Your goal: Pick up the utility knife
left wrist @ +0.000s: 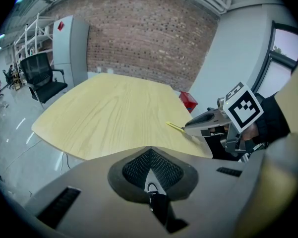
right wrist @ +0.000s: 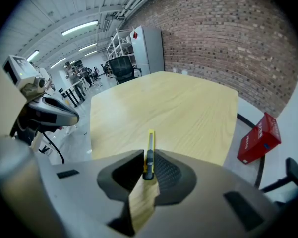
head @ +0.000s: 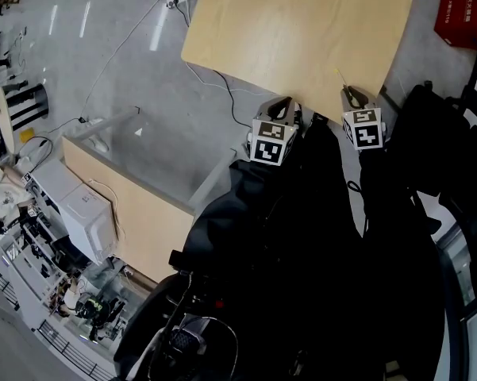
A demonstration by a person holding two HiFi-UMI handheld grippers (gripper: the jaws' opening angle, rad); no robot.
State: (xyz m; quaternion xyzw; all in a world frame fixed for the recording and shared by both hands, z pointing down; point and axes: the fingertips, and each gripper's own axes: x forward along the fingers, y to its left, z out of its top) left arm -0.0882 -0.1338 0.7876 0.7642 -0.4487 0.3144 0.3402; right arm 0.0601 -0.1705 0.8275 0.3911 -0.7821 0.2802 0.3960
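Note:
The yellow utility knife [right wrist: 149,150] is clamped between the fingers of my right gripper [right wrist: 148,157], and its tip points forward over the light wooden table [right wrist: 178,108]. From the head view it is a thin yellow sliver [head: 341,77] sticking out of the right gripper [head: 351,95] at the table's near edge [head: 301,94]. In the left gripper view the knife [left wrist: 174,127] juts from the right gripper [left wrist: 201,124] just above the tabletop. My left gripper [left wrist: 149,155] is shut with nothing in it; it hangs by the near edge [head: 288,108], left of the right one.
A red box [head: 464,18] stands on the floor past the table's right side. A black office chair [left wrist: 44,78] and a grey cabinet [left wrist: 69,48] stand beyond the far left. A lower wooden desk [head: 123,209] and floor cables [head: 214,82] lie left.

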